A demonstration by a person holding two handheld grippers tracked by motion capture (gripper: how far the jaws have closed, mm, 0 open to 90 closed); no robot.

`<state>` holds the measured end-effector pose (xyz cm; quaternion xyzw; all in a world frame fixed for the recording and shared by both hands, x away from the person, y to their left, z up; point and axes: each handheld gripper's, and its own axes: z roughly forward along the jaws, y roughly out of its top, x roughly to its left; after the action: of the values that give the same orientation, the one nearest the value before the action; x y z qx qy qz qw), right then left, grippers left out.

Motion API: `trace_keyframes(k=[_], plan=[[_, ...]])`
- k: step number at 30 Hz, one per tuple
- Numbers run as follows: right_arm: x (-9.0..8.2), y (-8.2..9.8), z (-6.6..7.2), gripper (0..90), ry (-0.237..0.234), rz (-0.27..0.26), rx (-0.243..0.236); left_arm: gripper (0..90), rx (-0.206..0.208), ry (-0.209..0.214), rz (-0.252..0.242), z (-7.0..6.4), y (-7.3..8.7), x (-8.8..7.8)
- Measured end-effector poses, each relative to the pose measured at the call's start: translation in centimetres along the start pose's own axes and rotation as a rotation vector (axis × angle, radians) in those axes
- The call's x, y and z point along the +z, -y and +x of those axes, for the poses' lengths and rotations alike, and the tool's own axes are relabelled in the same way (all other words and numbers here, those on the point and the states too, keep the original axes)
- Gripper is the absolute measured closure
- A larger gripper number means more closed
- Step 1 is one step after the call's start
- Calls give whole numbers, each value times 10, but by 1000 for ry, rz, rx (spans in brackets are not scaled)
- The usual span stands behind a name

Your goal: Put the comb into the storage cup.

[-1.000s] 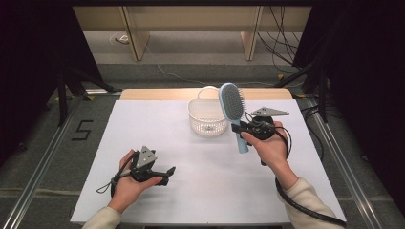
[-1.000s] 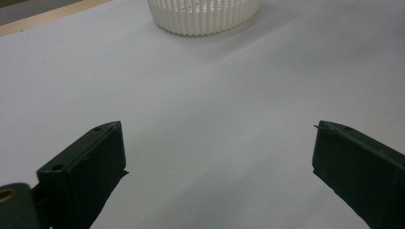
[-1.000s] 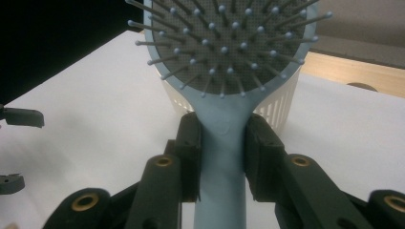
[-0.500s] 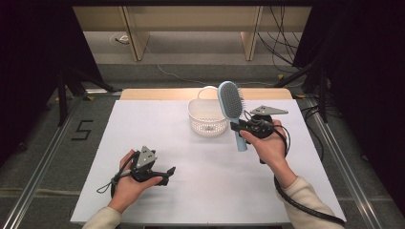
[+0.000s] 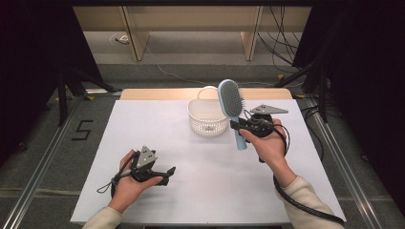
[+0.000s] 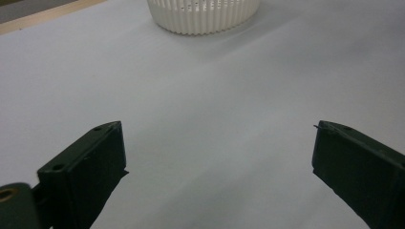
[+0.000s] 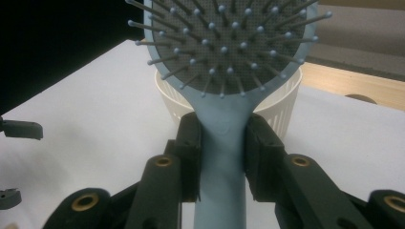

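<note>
A light blue hairbrush (image 5: 230,106) stands upright in the air, bristles facing right, just right of a white ribbed basket (image 5: 205,118). My right gripper (image 5: 241,125) is shut on its handle; in the right gripper view the jaws clamp the handle (image 7: 223,143) from both sides, with the bristle head (image 7: 229,38) above and the basket (image 7: 282,102) behind. My left gripper (image 5: 168,174) rests on the white table sheet at the near left, open and holding nothing. In the left gripper view its gripper (image 6: 217,164) stands wide apart, with the basket (image 6: 205,16) far ahead.
The white sheet (image 5: 157,138) covers the table, with a wooden strip (image 5: 157,93) along the far edge. Cables trail from both grippers. Dark stands and floor cables flank the table; a bench (image 5: 191,19) stands beyond it.
</note>
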<state>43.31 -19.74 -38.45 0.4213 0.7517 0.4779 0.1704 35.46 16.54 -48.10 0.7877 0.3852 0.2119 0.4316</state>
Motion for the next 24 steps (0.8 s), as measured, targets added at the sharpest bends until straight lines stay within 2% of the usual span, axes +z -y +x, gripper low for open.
trace_keyframes(k=[24], plan=[[4,-5,1,708,-2,-23,4,38,-4,-2,1,0,0,1]])
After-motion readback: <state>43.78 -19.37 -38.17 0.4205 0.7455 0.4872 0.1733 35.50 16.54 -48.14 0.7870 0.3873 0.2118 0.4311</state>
